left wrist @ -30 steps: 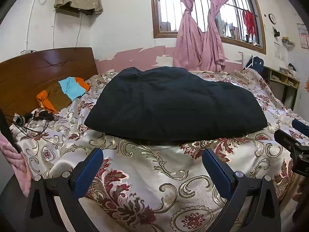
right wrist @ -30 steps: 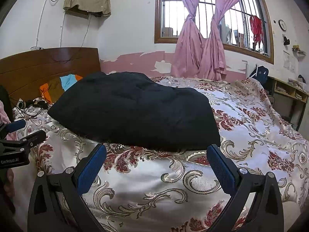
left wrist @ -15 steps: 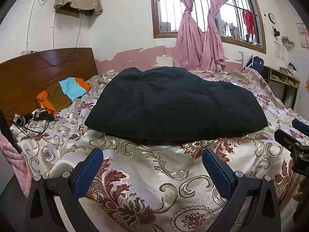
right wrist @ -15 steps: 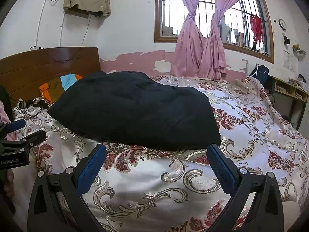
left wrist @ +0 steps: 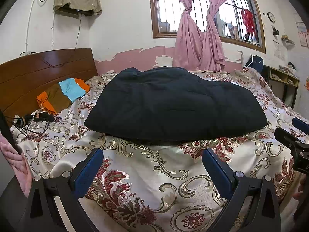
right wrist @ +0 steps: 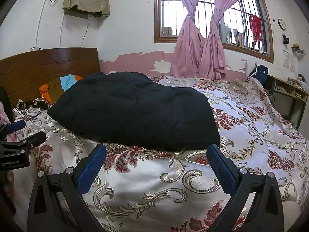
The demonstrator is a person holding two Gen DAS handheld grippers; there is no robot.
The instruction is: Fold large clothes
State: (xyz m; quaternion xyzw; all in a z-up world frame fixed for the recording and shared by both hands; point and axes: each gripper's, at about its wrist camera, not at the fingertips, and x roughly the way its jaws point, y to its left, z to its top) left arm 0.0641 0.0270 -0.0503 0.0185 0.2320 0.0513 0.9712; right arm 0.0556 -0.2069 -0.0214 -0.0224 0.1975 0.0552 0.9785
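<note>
- Left wrist view: left gripper (left wrist: 152, 160) spread wide, nothing between its blue pads (left wrist: 87, 169); it hangs over the patterned bedspread (left wrist: 146, 176), short of the cloth.
- Dark garment (left wrist: 173, 104) lies mid-bed as a broad, puffy slab, near edge facing the tool, far edge toward the pink curtains (left wrist: 199, 38). Looks already doubled at least once; how many layers, cannot tell.
- Striped orange-blue-brown cloth (left wrist: 61, 94) sits by the wooden headboard (left wrist: 38, 71), apart from the garment. Cables and headphones (left wrist: 34, 118) just beside it, near the left bed edge.
- Right gripper shows at the right margin (left wrist: 295, 135), level with the near right corner of the garment.
- Right wrist view: right gripper (right wrist: 156, 159) likewise released and empty, pads wide apart, its right finger (right wrist: 222, 168) just below the near right corner of the dark garment (right wrist: 135, 108).
- Left gripper visible at the left margin (right wrist: 17, 135), near the garment's left corner.
- Judgement: the step in hand is likely the reach for the two near corners. Do it well by going in low, one pad under the full thickness, one on top, so all layers are pinched and not the bedspread beneath.
- Take both corners evenly, lift together and carry toward the far edge; keep the thick cloth taut between the tools so it does not sag or slide on the slick satin.
- Left tool should stay clear of the cables.
</note>
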